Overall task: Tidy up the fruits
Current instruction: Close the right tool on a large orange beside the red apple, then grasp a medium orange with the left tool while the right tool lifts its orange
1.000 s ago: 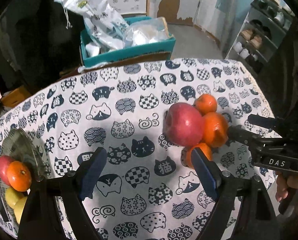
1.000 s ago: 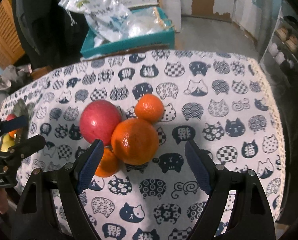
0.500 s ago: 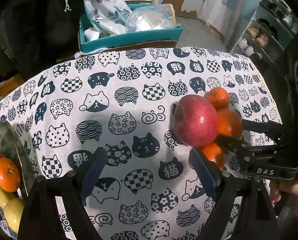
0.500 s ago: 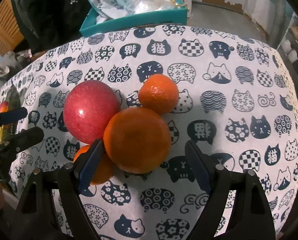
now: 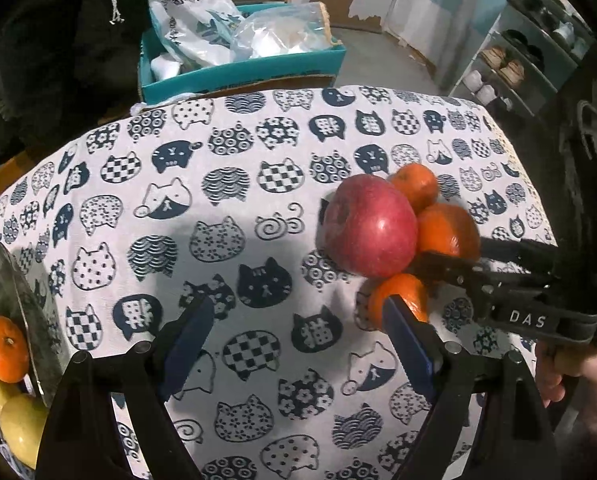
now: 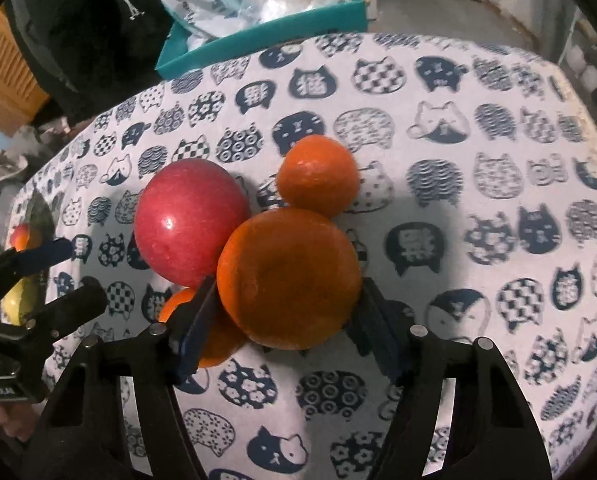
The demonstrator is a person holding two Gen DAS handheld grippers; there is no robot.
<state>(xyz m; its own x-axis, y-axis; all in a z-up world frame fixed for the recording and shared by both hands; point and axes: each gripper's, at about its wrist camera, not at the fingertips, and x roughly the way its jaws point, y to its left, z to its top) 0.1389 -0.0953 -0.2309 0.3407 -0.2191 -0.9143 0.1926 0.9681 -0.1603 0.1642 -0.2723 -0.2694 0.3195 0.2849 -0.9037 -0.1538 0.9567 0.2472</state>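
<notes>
Apple (image 6: pixel 190 222) and small oranges crowd the large orange (image 6: pixel 288 278) the right hand-held gripper (image 6: pixel 286 320) clasps.

The right gripper (image 6: pixel 286 312) has moved forward over the cat-print tabletop (image 6: pixel 478 160) until its blue-padded jaws, open a second ago, have closed in on either side of the large round orange (image 6: pixel 288 278). The left gripper (image 5: pixel 298 344) has drifted nearer the red apple (image 5: pixel 370 226), jaws unchanged.

glossy red apple (image 6: pixel 190 220), dimpled matt orange (image 6: pixel 288 280), printed cloth tablecloth (image 6: pixel 458 208), shiny metal plate (image 5: pixel 26 300)
</notes>
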